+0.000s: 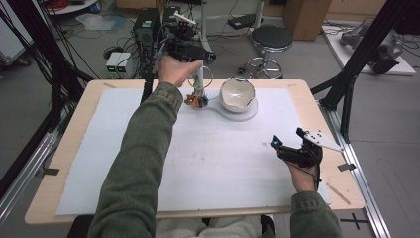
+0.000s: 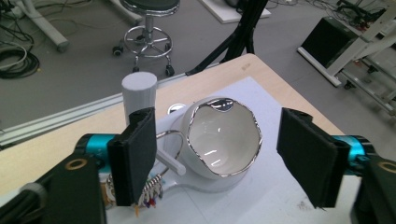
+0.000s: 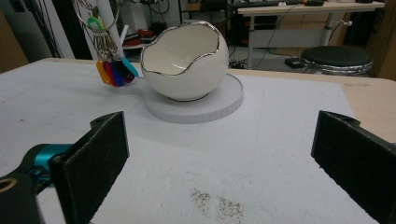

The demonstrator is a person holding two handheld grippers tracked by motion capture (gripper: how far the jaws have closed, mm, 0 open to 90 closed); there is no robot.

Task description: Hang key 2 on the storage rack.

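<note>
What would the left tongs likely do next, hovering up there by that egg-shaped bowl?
Probably ease down toward the key ring on the white post: the left tongs hover open above the bowl and stand, holding nothing.

A white egg-shaped bowl (image 1: 237, 94) — silver jagged rim, mouth tilted — sits on a round white stand (image 1: 246, 113).
</note>
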